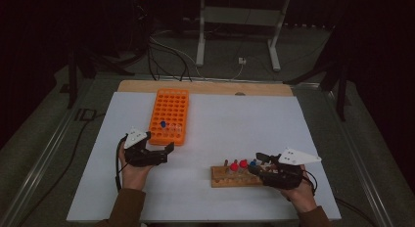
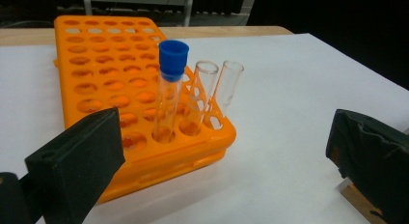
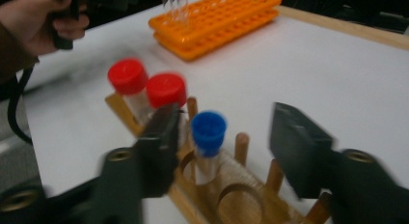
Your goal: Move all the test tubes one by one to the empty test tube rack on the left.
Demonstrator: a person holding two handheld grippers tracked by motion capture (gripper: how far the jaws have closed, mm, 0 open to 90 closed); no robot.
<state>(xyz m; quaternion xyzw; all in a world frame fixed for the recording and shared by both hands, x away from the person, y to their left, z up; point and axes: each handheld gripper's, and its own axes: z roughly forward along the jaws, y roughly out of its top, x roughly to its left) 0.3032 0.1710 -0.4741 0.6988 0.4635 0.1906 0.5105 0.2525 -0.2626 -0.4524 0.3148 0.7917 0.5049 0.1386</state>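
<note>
Step in hand looks like tube transfer, wooden rack [image 1: 235, 177] to orange rack [image 1: 170, 115]. Left gripper [image 1: 165, 152] hangs released, empty, just short of the capped tube [image 2: 171, 91] seated in the orange rack's near row. Right gripper [image 3: 222, 149] brackets the blue-capped tube [image 3: 208, 137] in the wooden rack — pads apparently not yet touching, though the frame is blurred. Next: clamp below the cap, lift straight up.

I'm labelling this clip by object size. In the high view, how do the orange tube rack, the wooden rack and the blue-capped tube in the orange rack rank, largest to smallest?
1. Orange tube rack, largest.
2. Wooden rack, clearly smaller, though its right end is hidden behind the right tool.
3. Blue-capped tube, by far the smallest.
</note>
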